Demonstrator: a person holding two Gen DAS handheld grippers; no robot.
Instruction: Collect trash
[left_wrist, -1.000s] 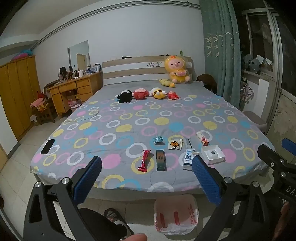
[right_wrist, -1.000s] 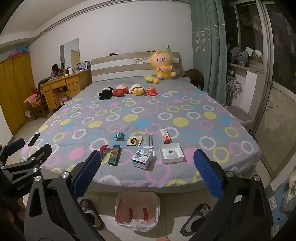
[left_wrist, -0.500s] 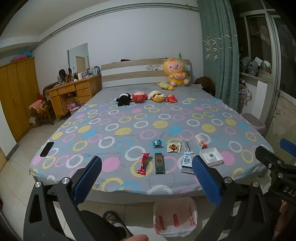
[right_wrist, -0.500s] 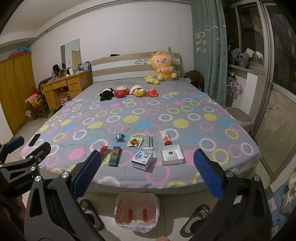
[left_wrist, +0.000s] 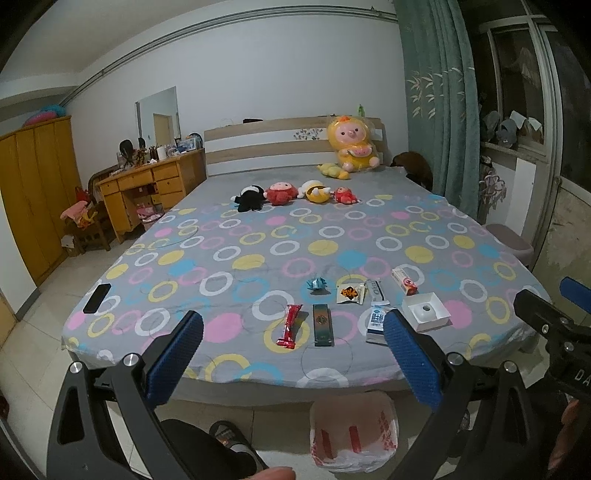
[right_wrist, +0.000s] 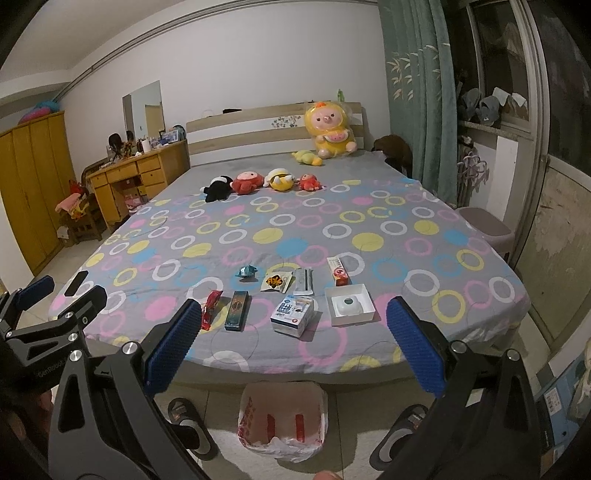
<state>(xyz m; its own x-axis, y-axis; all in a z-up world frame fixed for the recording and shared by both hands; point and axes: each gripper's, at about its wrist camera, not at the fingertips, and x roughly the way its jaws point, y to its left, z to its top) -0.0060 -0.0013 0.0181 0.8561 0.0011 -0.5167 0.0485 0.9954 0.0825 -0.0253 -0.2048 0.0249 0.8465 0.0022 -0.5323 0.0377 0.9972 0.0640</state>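
Several pieces of trash lie near the foot of the bed: a red wrapper (left_wrist: 290, 326) (right_wrist: 209, 309), a dark flat box (left_wrist: 322, 325) (right_wrist: 236, 309), a blue-white carton (right_wrist: 293, 316) (left_wrist: 376, 324), a white open box (right_wrist: 349, 304) (left_wrist: 426, 311), a crumpled blue wrapper (left_wrist: 316, 284) (right_wrist: 246, 272), an orange snack packet (left_wrist: 349, 293) (right_wrist: 275, 281) and a red-white small box (left_wrist: 405, 281) (right_wrist: 338, 271). A white plastic bag (left_wrist: 354, 430) (right_wrist: 282, 421) stands open on the floor below. My left gripper (left_wrist: 291, 354) and right gripper (right_wrist: 291, 343) are both open and empty, short of the bed's foot.
The bed (left_wrist: 258, 254) has a grey sheet with coloured rings. A black phone (left_wrist: 96, 298) lies at its left corner. Plush toys (left_wrist: 280, 194) sit toward the headboard. A wooden desk (left_wrist: 147, 184) and wardrobe stand left. Slippers (right_wrist: 186, 424) are on the floor.
Both views have tilted up slightly and pulled back a little; the trash now sits lower in view. Both grippers stay open and nothing on the bed has moved.
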